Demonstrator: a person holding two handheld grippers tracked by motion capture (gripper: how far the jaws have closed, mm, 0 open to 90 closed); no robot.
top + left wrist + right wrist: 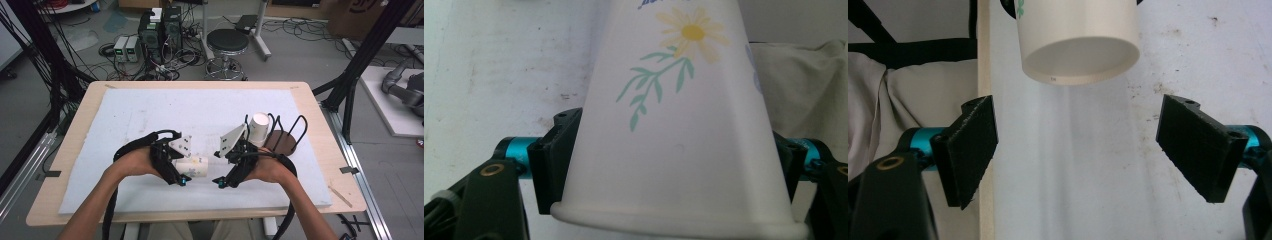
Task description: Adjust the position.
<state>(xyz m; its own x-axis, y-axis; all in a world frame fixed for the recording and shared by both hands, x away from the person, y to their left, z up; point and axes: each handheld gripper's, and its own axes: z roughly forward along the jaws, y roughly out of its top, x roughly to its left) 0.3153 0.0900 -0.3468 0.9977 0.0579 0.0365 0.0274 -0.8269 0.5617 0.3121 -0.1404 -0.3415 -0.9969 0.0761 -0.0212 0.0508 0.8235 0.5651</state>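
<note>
- Paper cup [679, 125] with a daisy lies sideways, pinched near its rim by the left gripper [186, 172], just above the white mat [150, 120].
- Right gripper [1078, 150] has its jaws spread, with nothing between them.
- Move it slowly up to the cup's bottom, then squeeze softly so the paper keeps its shape.
- 1 more cup [259, 129] rests on the wire rack [285, 137].

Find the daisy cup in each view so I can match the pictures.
High view: daisy cup lies sideways at centre, between the two hands.
Left gripper view: cup at centre, pinched between the jaws, rim nearest.
Right gripper view: its base at top centre, beyond the open jaws.
Shared landmark: the white mat.
</note>
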